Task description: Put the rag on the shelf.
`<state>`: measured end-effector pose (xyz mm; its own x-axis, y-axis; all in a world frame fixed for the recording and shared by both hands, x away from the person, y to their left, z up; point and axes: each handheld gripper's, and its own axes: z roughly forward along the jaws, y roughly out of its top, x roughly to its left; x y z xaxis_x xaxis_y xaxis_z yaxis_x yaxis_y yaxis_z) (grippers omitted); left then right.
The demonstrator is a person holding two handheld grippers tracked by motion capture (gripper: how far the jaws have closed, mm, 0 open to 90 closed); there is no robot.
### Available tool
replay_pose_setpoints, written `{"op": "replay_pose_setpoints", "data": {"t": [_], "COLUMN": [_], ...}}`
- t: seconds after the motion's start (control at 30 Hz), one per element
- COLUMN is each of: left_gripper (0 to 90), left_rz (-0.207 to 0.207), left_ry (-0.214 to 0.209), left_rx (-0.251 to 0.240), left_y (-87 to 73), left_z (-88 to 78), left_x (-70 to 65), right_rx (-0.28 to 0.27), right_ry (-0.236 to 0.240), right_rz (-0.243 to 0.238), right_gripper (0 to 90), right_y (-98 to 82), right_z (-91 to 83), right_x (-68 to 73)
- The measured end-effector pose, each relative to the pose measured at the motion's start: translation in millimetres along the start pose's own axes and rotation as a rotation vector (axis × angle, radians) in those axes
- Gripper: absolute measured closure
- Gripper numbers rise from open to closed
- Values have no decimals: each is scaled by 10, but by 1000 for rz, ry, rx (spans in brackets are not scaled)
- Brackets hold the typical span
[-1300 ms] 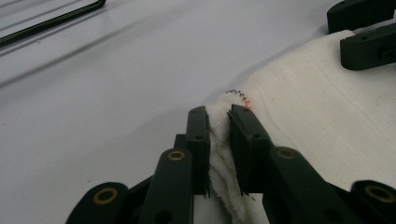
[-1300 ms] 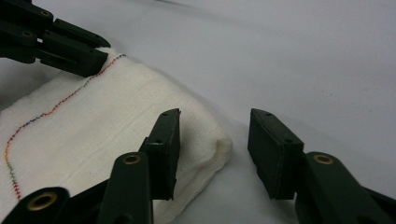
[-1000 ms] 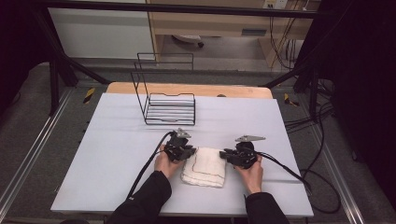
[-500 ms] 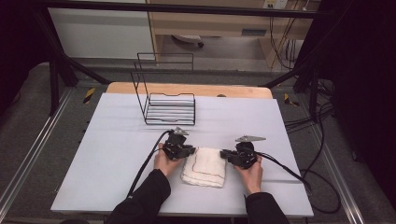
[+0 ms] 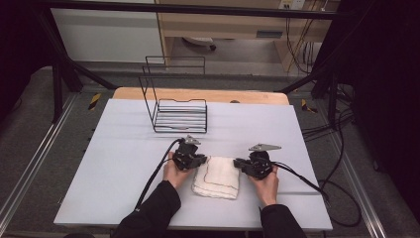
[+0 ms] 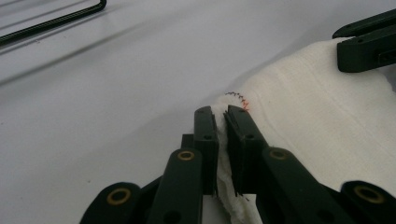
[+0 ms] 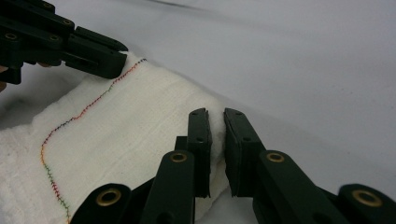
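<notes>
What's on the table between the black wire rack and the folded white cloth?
Nothing: in the high view, bare white tabletop separates the black wire rack from the folded white cloth, which both grippers pinch.

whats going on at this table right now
A person holds a two-jaw gripper in each hand over a folded white cloth with multicoloured edge stitching on the white table. The left gripper has just closed on the cloth's far left corner, and the right gripper has just closed on its far right corner. The cloth lies flat, not yet lifted. A black wire rack stands apart, farther back.
</notes>
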<state>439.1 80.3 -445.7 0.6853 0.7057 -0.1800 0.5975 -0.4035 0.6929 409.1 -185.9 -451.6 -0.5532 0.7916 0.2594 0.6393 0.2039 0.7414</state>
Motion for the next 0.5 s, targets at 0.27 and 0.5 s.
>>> {"op": "replay_pose_setpoints", "data": {"t": [0.27,0.5], "left_gripper": [826,828], "left_rz": [-7,-18], "left_ry": [-9,-29], "left_rx": [-36,-75], "left_y": [0,-11], "left_z": [-101,-193], "left_x": [8,-1], "right_rx": [-30,-60], "right_ry": [9,23], "right_rz": [-15,-13], "right_gripper": [818,818], "right_y": [33,47], "right_z": [-71,-146], "right_x": [54,88]}}
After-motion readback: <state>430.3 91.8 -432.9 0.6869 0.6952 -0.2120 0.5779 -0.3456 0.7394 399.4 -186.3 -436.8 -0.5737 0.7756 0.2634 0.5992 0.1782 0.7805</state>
